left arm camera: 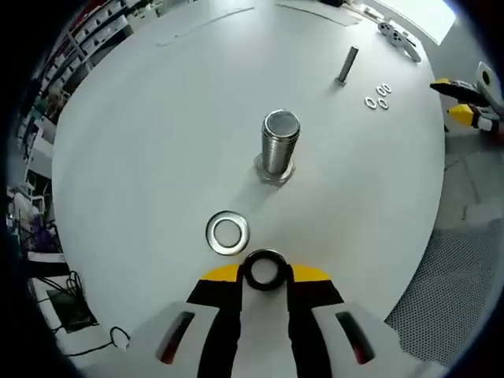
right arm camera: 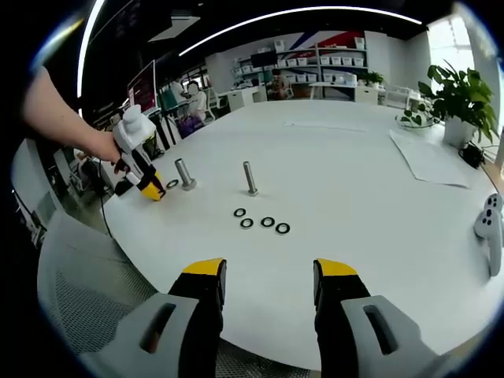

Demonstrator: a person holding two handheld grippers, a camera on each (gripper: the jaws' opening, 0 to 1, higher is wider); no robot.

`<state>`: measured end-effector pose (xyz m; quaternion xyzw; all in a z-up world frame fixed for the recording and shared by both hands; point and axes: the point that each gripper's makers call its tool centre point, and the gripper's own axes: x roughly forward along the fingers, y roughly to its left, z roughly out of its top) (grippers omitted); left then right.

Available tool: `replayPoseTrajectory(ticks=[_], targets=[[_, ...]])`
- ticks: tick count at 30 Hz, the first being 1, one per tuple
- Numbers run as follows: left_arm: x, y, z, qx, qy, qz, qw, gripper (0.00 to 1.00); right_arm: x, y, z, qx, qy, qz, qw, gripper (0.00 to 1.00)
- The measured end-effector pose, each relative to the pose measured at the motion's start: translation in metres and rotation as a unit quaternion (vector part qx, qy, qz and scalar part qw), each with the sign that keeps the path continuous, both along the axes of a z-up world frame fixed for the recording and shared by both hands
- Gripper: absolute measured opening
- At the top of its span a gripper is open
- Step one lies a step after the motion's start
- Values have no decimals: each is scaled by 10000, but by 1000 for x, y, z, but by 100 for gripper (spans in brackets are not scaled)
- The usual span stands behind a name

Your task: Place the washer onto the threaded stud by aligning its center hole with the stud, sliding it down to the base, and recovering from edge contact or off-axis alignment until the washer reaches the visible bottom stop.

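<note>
**Washer gripped in my left hand-held gripper, short of the stud**

The dark metal ring washer [left arm camera: 265, 270] sits clamped between the yellow tips of my left hand-held gripper [left arm camera: 265, 274], its centre hole facing the camera. The jaws are closed in on its edges. It is held above the white round desk [left arm camera: 142, 142], near the wide, silver threaded stud [left arm camera: 280, 143], which stands upright on its hexagonal base ahead of the jaws. The washer is not touching the stud.

Just ahead of the gripped washer, a flat silver washer [left arm camera: 227, 233] lies on the desk, between my jaws and the stud.

Farther off stands a thin grey bolt [left arm camera: 346, 64], and beside it a cluster of small silver rings [left arm camera: 379, 97].

In the right gripper view, my right hand-held gripper [right arm camera: 270, 277] has its jaws spread apart with nothing between them, hovering at the desk's near edge. Ahead lie four small dark rings [right arm camera: 261, 221] in a loose row, with the thin bolt upright behind them. At the left, my hand [right arm camera: 101, 146] holds the left hand-held gripper down by the stud. A white controller [right arm camera: 491, 224] rests at the right edge, and a potted green plant [right arm camera: 461, 98] stands at the far right.
</note>
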<state>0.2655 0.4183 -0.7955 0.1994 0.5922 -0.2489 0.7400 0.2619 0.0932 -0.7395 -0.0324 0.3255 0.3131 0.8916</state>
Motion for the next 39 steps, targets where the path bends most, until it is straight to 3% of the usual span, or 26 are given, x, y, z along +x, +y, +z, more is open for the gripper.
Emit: replayPoseTrajectory(ticks=[16,39], targets=[[6,-2,9,-78,54,-338,9994,19,0,0,1,24,-12,-17,10000,47],[37,-26,68,-521,-505,-606,9955,19,0,0,1,15,-12,-11,10000,47]])
